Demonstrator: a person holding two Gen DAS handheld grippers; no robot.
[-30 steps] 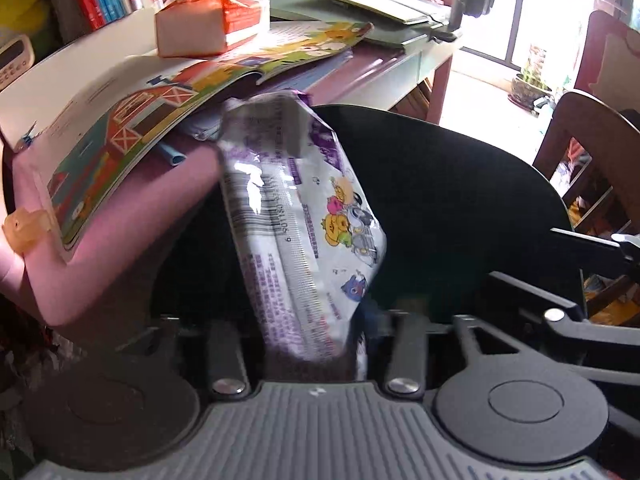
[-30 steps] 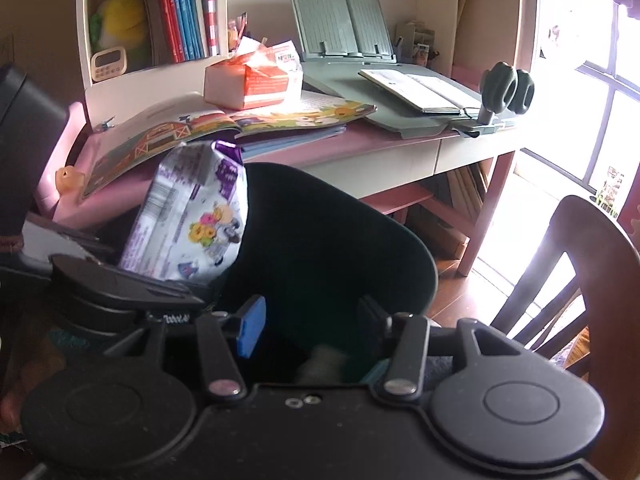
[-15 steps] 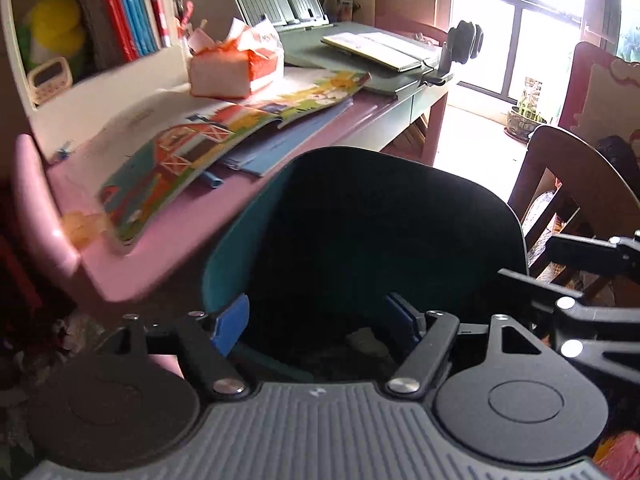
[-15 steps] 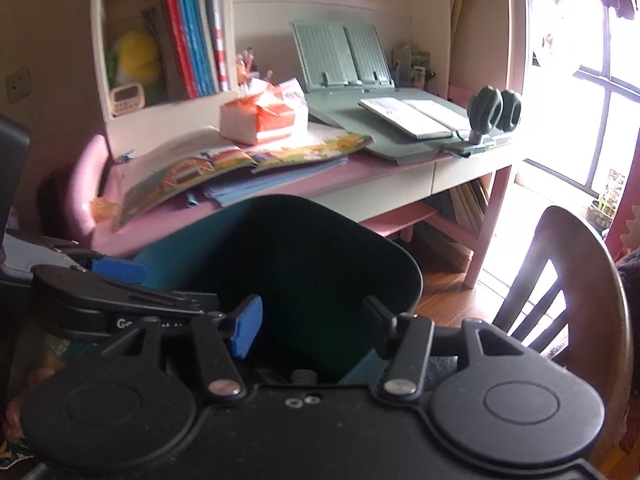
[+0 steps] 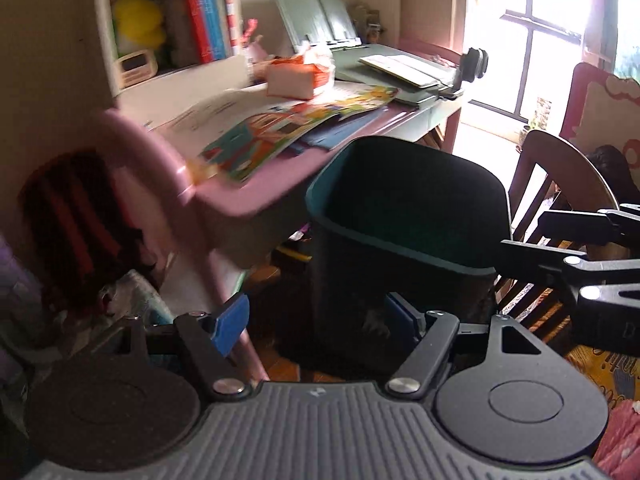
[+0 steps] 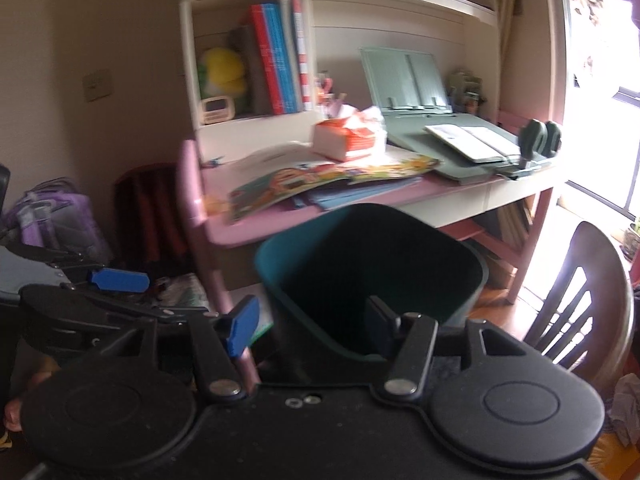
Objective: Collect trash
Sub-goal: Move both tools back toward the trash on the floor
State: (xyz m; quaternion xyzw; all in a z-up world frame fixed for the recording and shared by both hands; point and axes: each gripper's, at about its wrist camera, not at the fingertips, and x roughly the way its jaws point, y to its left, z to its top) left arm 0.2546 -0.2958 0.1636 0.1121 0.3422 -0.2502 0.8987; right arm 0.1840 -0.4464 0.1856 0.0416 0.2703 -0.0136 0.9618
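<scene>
A dark teal trash bin stands on the floor in front of a pink desk; it also shows in the right wrist view. Its inside is dark and I cannot see what lies in it. My left gripper is open and empty, above and in front of the bin. My right gripper is open and empty, close to the bin's near rim. The right gripper's body shows at the right edge of the left wrist view; the left gripper shows at the left of the right wrist view.
The pink desk holds open picture books, an orange tissue pack and a green book stand. A wooden chair stands right of the bin. A purple backpack and a dark red bag stand at left.
The left gripper opened and let go of the purple-and-white snack wrapper, which is gone from view. Both grippers have pulled up and back from the bin.
</scene>
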